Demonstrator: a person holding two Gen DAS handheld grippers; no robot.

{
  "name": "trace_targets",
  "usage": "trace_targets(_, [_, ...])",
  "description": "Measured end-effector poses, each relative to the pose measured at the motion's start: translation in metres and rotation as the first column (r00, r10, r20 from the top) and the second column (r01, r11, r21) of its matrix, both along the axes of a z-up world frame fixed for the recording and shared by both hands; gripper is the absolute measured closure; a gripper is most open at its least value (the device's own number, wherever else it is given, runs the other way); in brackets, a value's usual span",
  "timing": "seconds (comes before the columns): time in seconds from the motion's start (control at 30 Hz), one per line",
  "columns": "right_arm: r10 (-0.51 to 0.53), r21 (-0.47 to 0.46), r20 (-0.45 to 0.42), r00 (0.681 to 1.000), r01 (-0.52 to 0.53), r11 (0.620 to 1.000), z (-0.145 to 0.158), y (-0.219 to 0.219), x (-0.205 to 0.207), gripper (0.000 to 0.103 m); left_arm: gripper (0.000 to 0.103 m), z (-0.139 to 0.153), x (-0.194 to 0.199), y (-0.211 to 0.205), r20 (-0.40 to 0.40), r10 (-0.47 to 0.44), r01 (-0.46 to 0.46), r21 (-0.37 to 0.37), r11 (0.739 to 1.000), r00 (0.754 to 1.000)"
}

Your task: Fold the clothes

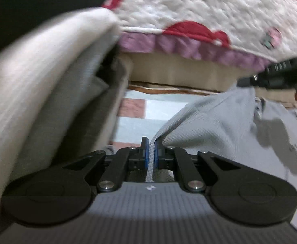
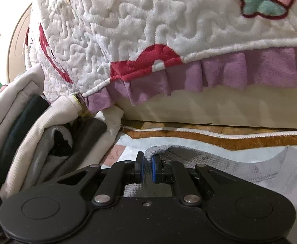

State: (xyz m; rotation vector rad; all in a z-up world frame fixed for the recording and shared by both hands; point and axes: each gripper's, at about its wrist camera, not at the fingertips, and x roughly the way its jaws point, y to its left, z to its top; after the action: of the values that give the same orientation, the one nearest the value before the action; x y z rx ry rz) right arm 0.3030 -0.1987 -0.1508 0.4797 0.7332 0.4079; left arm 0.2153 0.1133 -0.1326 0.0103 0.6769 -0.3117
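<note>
A light grey waffle-knit garment [image 1: 219,126] lies spread low over the floor mat. My left gripper [image 1: 151,145] is shut on a pinched fold of the garment's edge, which runs up between the blue pads. In the right wrist view the same grey garment [image 2: 260,172] lies flat, its rolled edge curling at the fingertips. My right gripper [image 2: 147,160] has its jaws nearly closed, with the grey cloth lying under and between them. The right gripper also shows at the right edge of the left wrist view [image 1: 280,75], held by a hand.
A stack of folded cream, grey and dark clothes [image 2: 36,134] stands at the left, also visible in the left wrist view [image 1: 36,85]. A bed with a white quilted cover and purple frill [image 2: 209,75] rises behind. A patterned mat [image 2: 189,138] covers the floor.
</note>
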Motion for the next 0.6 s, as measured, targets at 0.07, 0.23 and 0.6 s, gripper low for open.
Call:
trace_targets(0.07, [-0.005,-0.017,-0.018,1.000,0.005,1.000,0.000,0.003,0.007,0.093,0.098,0.000,0.001,0.002,-0.002,0.031,-0.031,-0.023,0.999,1.000])
trace_targets(0.23, [-0.024,-0.067,-0.083,0.996,0.019,0.998,-0.004,0.015,0.030,0.092,0.089,-0.005,0.013,-0.004,0.039,0.195,-0.196,0.027,0.980,0.980])
trace_targets(0.6, [-0.207,0.011,-0.078,0.975,0.208,0.978,0.006,-0.068,-0.001,0.045,0.043,-0.010,0.008,-0.028,-0.067,0.026,-0.023,0.042,0.999,0.997])
